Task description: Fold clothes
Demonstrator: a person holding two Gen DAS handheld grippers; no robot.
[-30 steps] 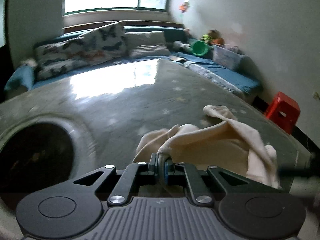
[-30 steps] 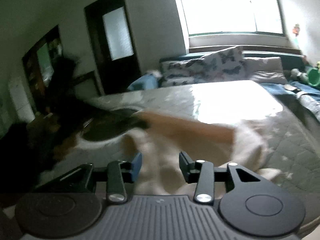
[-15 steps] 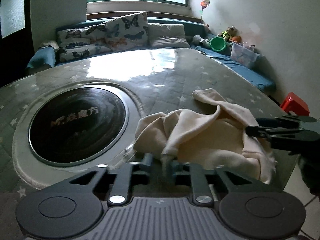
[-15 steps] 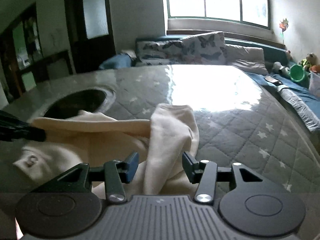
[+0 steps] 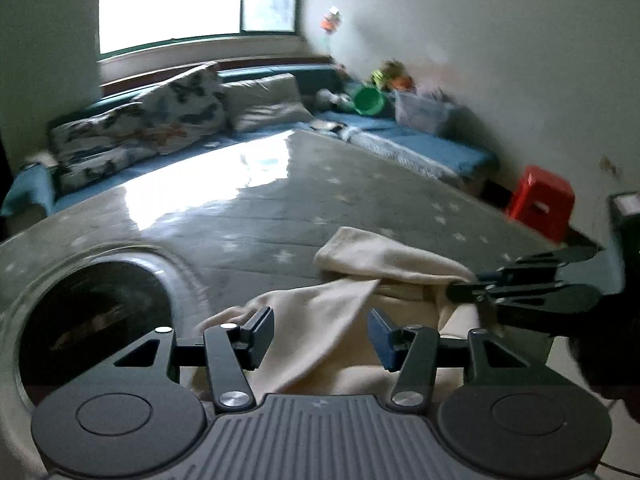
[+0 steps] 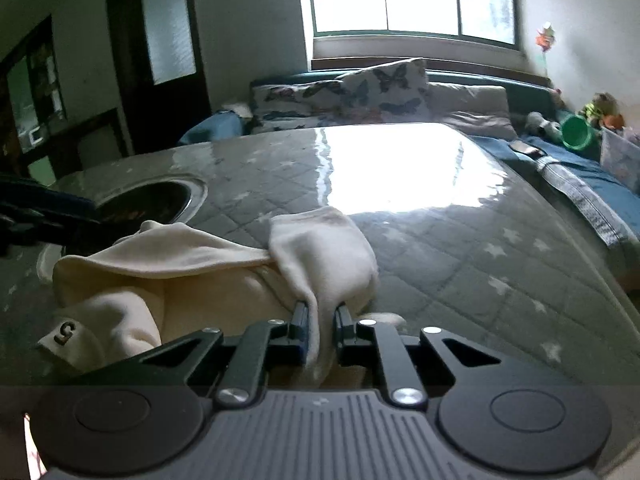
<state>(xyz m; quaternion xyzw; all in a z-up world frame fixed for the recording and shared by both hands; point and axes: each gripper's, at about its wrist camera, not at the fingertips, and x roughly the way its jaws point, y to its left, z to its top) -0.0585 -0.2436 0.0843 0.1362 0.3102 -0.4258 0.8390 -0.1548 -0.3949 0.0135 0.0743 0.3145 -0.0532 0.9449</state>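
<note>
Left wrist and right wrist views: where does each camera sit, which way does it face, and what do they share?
Left wrist: rides the left gripper, jaws opening over the cream garment, facing the window corner; right gripper enters at right.
Right wrist: rides the right gripper, jaws closing on a garment fold, facing window and door; dark left gripper at left edge.
Shared: garment, star-quilted table, butterfly cushions, green bucket.
</note>
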